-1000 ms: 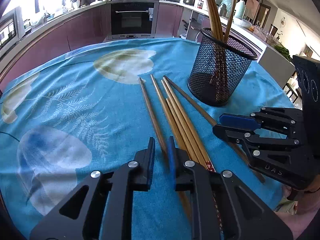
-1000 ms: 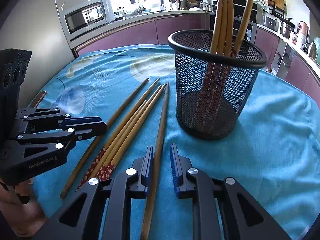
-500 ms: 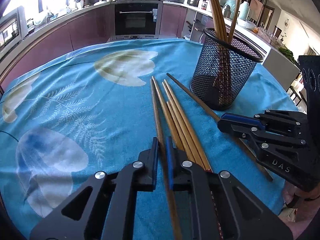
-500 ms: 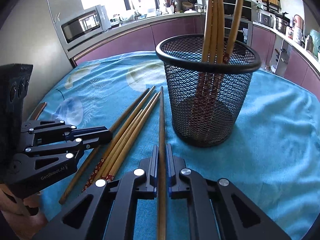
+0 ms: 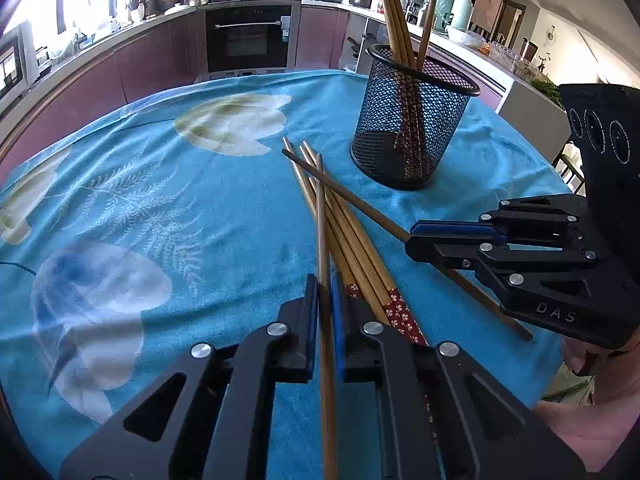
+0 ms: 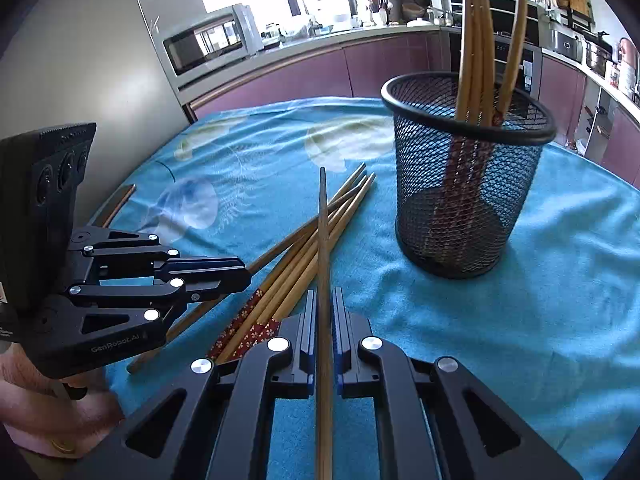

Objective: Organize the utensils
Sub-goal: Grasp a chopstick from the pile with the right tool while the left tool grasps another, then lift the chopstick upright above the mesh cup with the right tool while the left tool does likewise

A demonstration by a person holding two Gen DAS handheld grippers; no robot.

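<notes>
Left gripper (image 5: 324,312) pinches one long brown wooden chopstick (image 5: 322,216); right gripper (image 6: 322,320) pinches another chopstick (image 6: 323,232); black round wire-mesh cup (image 5: 412,128) stands near the blue tabletop (image 5: 160,200) edge.

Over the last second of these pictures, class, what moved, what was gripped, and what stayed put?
Both tongs closed, each on one chopstick. The left tongs swung their chopstick across the loose bundle. The right tongs raised theirs, its tip now above the pile. The mesh holder with its upright chopsticks, the bundle and the blue tablecloth stayed put.

Mesh holder (image 5: 412,128) stands on tablecloth (image 5: 160,200), right of loose chopsticks (image 5: 352,236).
</notes>
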